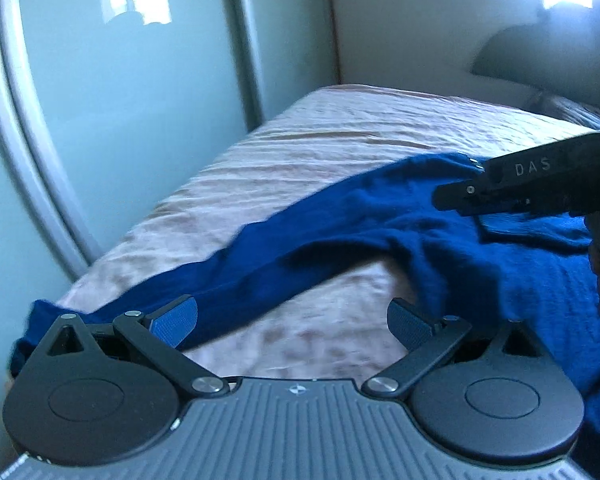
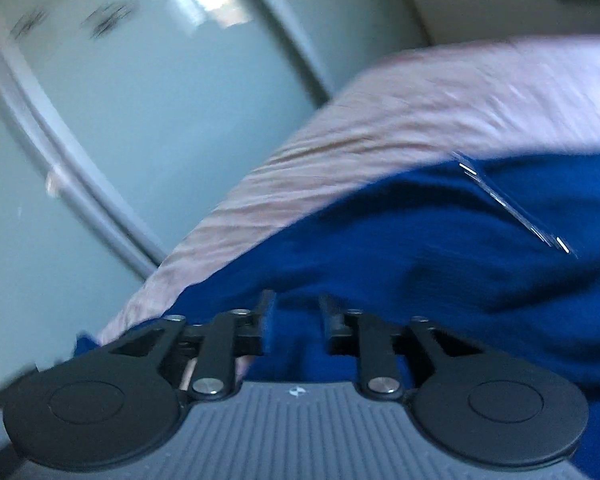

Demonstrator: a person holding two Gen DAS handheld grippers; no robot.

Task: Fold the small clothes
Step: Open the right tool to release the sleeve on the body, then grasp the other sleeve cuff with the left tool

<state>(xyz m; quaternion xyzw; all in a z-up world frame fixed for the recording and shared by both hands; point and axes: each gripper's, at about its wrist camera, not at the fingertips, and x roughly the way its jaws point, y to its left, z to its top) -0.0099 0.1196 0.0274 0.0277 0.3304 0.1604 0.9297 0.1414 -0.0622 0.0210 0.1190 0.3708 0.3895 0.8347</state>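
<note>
A blue knitted garment (image 1: pixel 440 236) lies on a bed with a pale pink sheet (image 1: pixel 300 152). One long sleeve (image 1: pixel 228 276) stretches toward the near left corner. My left gripper (image 1: pixel 292 320) is open and empty, low over the sheet just beside the sleeve. My right gripper (image 1: pixel 460 196) shows in the left wrist view at the right, over the garment's body. In the right wrist view my right gripper (image 2: pixel 294 320) has its fingers partly closed with a fold of blue cloth (image 2: pixel 420 248) between them; small metal snaps (image 2: pixel 560 244) show on the cloth.
A pale green wardrobe door with a grey frame (image 1: pixel 132 100) stands close to the left of the bed. A cream wall (image 1: pixel 440 20) is behind. A dark pillow or shape (image 1: pixel 540 56) lies at the far right of the bed.
</note>
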